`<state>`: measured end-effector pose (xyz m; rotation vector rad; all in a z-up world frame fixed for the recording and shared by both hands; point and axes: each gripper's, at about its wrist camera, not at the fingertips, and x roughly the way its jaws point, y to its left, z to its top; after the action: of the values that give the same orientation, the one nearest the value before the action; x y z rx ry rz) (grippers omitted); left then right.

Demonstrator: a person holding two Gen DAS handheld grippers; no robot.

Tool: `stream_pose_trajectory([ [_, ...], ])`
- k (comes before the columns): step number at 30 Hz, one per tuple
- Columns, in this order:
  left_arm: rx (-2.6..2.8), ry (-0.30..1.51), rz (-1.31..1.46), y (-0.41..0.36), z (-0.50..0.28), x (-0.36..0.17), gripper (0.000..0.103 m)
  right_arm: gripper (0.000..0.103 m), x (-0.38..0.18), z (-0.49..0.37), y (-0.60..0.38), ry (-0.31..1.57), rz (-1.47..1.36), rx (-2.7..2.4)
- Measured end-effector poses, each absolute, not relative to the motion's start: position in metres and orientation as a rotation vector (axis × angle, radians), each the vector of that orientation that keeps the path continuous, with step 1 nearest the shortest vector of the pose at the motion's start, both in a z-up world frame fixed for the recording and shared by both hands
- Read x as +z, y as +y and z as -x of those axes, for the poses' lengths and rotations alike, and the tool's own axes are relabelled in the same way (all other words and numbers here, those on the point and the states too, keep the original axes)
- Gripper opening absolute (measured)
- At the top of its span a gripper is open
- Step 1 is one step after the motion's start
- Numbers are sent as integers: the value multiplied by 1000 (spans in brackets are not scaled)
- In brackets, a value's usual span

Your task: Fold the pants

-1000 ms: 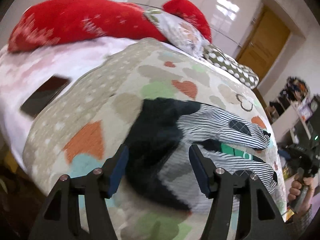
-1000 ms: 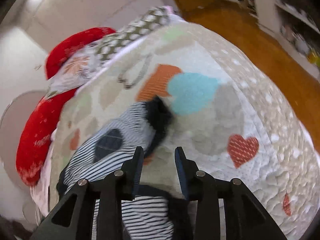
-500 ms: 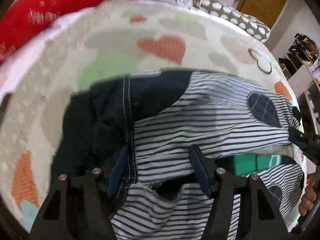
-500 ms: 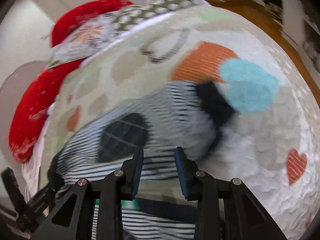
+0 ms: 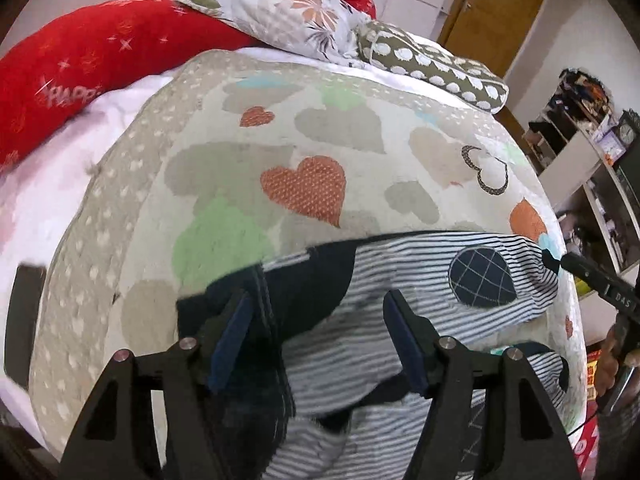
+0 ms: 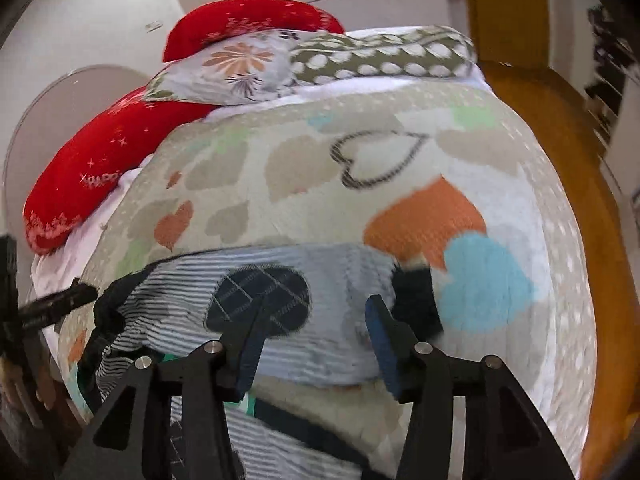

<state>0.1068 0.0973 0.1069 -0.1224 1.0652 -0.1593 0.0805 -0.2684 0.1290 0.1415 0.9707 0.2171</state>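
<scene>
Left wrist: red pillow (image 5: pixel 100 56), floral cushion (image 5: pixel 280 16), door (image 5: pixel 500 4)

- The left gripper (image 5: pixel 318 334) has travelled from the bare heart-print blanket (image 5: pixel 280 140) onto the navy waistband end of the striped pants (image 5: pixel 400 280). Its jaws are opening, with waistband cloth between them.
- The right gripper (image 6: pixel 312 340) has rolled and shifted over the pants leg near the navy cuff (image 6: pixel 416 300). Its jaws are opening and now stand visibly wider, with the striped leg beneath them.
- The upper leg now lies flatter across the blanket.
</scene>
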Motion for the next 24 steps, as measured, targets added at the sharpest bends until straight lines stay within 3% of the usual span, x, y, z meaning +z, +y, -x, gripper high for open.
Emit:
stream_pose_trajectory([
  [7, -308, 1228, -33, 71, -154, 75, 72, 62, 118, -133, -247, 1036, -45, 288],
  [14, -377, 1269, 24, 75, -190, 38, 72, 62, 86, -183, -232, 1110, -27, 338],
  [17, -435, 1275, -22, 65, -191, 32, 81, 62, 67, -193, -226, 1181, -1, 389],
  [19, -450, 1264, -125, 55, -184, 29, 81, 62, 57, -190, -222, 1217, 25, 420],
  [21, -448, 1240, -219, 45, -176, 30, 68, 61, 55, -181, -217, 1207, 74, 446],
  [23, -482, 1218, -236, 39, -167, 37, 19, 28, 53, -172, -213, 1205, 107, 451],
  [24, -482, 1211, -243, 37, -164, 41, 8, 9, 52, -168, -212, 1211, 110, 464],
])
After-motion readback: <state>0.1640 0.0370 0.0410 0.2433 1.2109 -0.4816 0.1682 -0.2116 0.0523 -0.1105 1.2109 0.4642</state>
